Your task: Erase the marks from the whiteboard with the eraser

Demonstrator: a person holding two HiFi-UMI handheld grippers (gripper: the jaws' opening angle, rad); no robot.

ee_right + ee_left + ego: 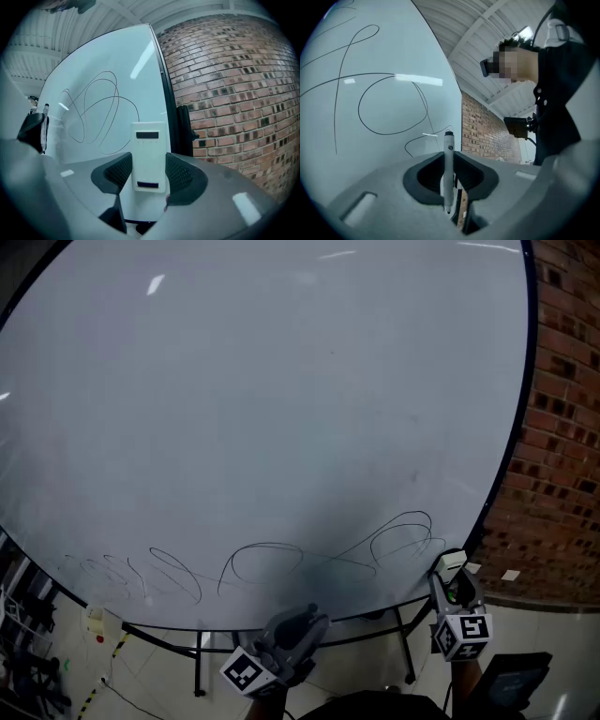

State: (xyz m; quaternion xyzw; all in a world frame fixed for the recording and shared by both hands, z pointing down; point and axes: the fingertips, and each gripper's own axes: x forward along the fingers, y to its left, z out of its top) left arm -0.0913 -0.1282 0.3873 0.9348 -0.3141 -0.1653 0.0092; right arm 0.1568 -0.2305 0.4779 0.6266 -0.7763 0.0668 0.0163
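**ERASING: STATUS AND HAZARDS**

**State.** The right gripper (149,171) has its jaws closed on the flanks of the white eraser (149,157), which stands upright between them. In the head view the eraser sits at the lower right edge of the whiteboard (281,409), just beside the rightmost loops of the marks (262,563). Contact with the surface cannot be confirmed. The left gripper (449,164) is clamped on a thin marker (448,173) and is held low, below the board's bottom edge. The marks run as a band of loops across the bottom of the board and appear intact, so erasing is judged not yet begun.

**Hazards.**
- Eraser rotation or slip: pressing against the board loads the eraser sideways in a grip that holds only its narrow flanks.
- Streaks or missed lines: likely if the eraser face meets the surface tilted.
- Overrun: a stroke begun this near the frame edge and the brick wall (562,427) may leave the board.
- New marks: the marker could touch the board if the left gripper rises. Whether it is capped cannot be determined.
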